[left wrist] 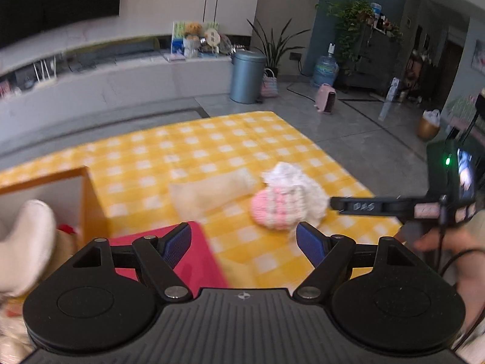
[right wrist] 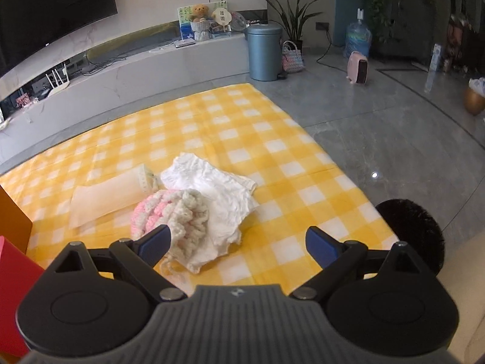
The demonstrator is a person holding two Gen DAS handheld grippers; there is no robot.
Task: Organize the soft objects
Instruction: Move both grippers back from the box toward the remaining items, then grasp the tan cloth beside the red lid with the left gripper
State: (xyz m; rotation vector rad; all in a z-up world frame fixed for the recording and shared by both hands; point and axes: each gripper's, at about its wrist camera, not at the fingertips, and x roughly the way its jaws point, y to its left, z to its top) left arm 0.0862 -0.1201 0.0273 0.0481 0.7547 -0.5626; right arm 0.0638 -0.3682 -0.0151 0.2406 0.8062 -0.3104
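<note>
A big yellow checkered blanket [right wrist: 242,127] is filling the middle of both views, lying on grey floor tiles [right wrist: 379,127]. At the left edge of the left wrist view an orange-walled box [left wrist: 91,200] is sitting on it with a white plush thing [left wrist: 27,242] poking out, and a red box [left wrist: 185,257] is showing just below centre.

The soft pile is sitting around the centre of the frame: a crumpled white cloth [right wrist: 218,188], a flat cream pouch [right wrist: 106,195] to its left, and a chunky pink and cream knit piece [right wrist: 169,215] lying against both.

The right gripper [right wrist: 239,244] is hanging wide open at the bottom of the frame with nothing in it, its left fingertip just in front of the knit. The left gripper [left wrist: 244,242] is also gaping open and gripping nothing, low in its own view, a bit blurry.
</note>
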